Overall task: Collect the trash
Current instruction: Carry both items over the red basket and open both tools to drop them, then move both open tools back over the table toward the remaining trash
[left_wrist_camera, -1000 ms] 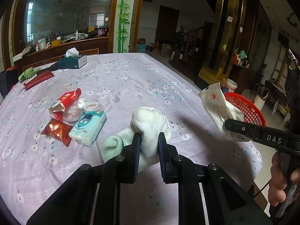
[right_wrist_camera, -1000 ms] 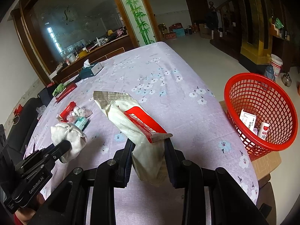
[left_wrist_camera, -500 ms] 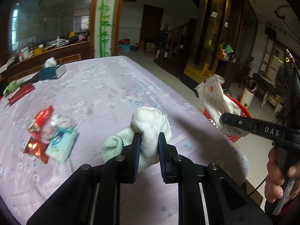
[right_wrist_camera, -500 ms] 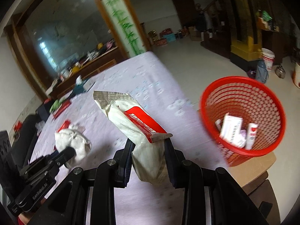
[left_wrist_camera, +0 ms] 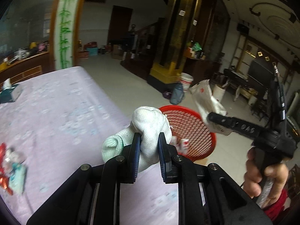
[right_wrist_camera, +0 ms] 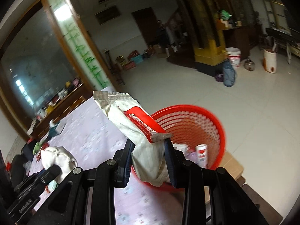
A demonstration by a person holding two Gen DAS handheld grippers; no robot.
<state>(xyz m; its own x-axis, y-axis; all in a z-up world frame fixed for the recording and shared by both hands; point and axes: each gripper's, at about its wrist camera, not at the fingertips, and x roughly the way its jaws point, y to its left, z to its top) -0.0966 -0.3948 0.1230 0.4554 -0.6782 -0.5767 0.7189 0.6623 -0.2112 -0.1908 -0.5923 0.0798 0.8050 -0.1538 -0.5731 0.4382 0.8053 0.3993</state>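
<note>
My left gripper (left_wrist_camera: 149,137) is shut on a crumpled white cloth wad (left_wrist_camera: 150,123), held above the table's right edge just short of the red mesh basket (left_wrist_camera: 189,129). My right gripper (right_wrist_camera: 149,144) is shut on a white wrapper with a red stripe (right_wrist_camera: 135,120), which hangs over the near rim of the red basket (right_wrist_camera: 198,125). From the left wrist view, the right gripper (left_wrist_camera: 208,116) and its wrapper (left_wrist_camera: 206,97) hover over the basket's far side. The basket holds a few small packets (right_wrist_camera: 201,153).
A table with a lilac flowered cloth (left_wrist_camera: 56,112) carries a tissue box (left_wrist_camera: 10,93) at the back and red and teal packets (left_wrist_camera: 11,174) at the left. The basket rests on a cardboard box (right_wrist_camera: 230,170). A bucket (right_wrist_camera: 233,57) and bottle (right_wrist_camera: 228,75) stand on the tiled floor.
Both grippers have swung right, off the middle of the table toward the red basket, still holding the cloth wad and the wrapper. The basket now lies directly under the wrapper.
</note>
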